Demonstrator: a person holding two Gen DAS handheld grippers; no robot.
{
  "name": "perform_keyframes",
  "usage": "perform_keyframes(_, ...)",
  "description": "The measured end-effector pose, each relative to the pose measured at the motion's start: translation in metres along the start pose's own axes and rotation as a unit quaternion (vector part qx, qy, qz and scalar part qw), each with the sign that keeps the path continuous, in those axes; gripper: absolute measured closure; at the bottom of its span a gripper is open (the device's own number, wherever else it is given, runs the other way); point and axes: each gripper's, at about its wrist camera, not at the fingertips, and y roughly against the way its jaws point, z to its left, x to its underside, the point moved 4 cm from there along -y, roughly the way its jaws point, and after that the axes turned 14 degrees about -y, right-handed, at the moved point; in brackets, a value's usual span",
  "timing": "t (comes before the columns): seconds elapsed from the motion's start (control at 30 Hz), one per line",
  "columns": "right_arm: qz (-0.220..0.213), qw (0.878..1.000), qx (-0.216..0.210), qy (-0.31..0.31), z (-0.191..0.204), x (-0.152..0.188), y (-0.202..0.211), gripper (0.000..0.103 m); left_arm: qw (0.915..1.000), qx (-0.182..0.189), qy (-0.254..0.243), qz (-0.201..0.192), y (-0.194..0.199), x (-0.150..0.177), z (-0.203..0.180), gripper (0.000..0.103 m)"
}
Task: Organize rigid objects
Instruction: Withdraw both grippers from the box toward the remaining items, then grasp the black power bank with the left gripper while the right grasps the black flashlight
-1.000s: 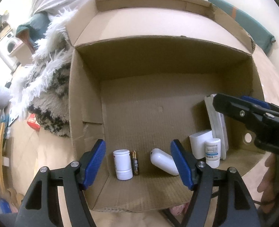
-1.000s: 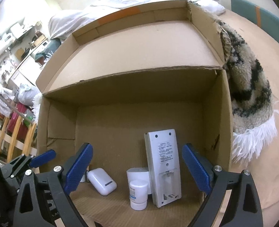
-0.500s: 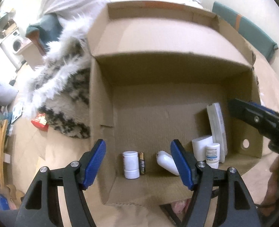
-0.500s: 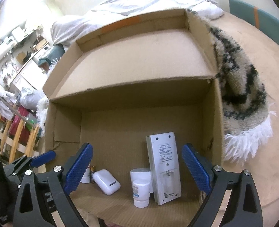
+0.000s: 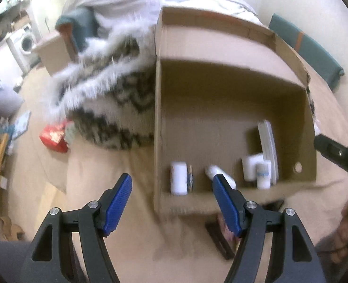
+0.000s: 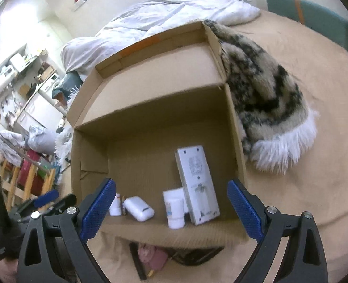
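Observation:
An open cardboard box point(image 6: 150, 127) point(image 5: 221, 89) lies on its side on the tan bed cover. Inside stand a white remote point(image 6: 197, 184) leaning upright, a small white bottle point(image 6: 175, 213), a white block point(image 6: 174, 194), a white earbud case point(image 6: 138, 208), a battery point(image 6: 123, 206) and a white jar point(image 5: 179, 178). My left gripper point(image 5: 172, 202) is open and empty, in front of the box's left front corner. My right gripper point(image 6: 171, 207) is open and empty, in front of the box opening.
A fluffy patterned blanket point(image 6: 263, 103) point(image 5: 107, 89) lies against the box. A dark frame with a pink item point(image 6: 150, 257) lies on the cover under the box's front edge. A red packet point(image 5: 54, 136) lies at left. A white duvet point(image 6: 169, 16) is behind.
Both grippers have pulled back from the box, so it looks smaller and farther. The left gripper has also shifted left. The items in the box have not moved.

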Motion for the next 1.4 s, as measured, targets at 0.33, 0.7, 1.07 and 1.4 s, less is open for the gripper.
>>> perform_keyframes(0.33, 0.023, 0.998, -0.002, -0.058, -0.022, 0.033, 0.013, 0.002, 0.9885, 0.083, -0.001, 0.126, -0.061, 0.065, -0.066, 0.035)
perform_keyframes(0.7, 0.113, 0.982, 0.047, -0.143, -0.075, 0.059, -0.015, 0.023, 0.9792, 0.099, -0.005, 0.177, -0.095, 0.08, -0.074, 0.073)
perform_keyframes(1.07, 0.195, 0.964, 0.127, -0.131, -0.084, 0.085, -0.082, 0.042, 0.9828, 0.057, 0.0, 0.175, -0.088, 0.082, -0.051, 0.088)
perform_keyframes(1.4, 0.174, 0.969, 0.168, -0.057, -0.065, 0.098, -0.098, 0.047, 0.9824, 0.05, 0.022, 0.179, -0.09, 0.088, -0.028, 0.088)
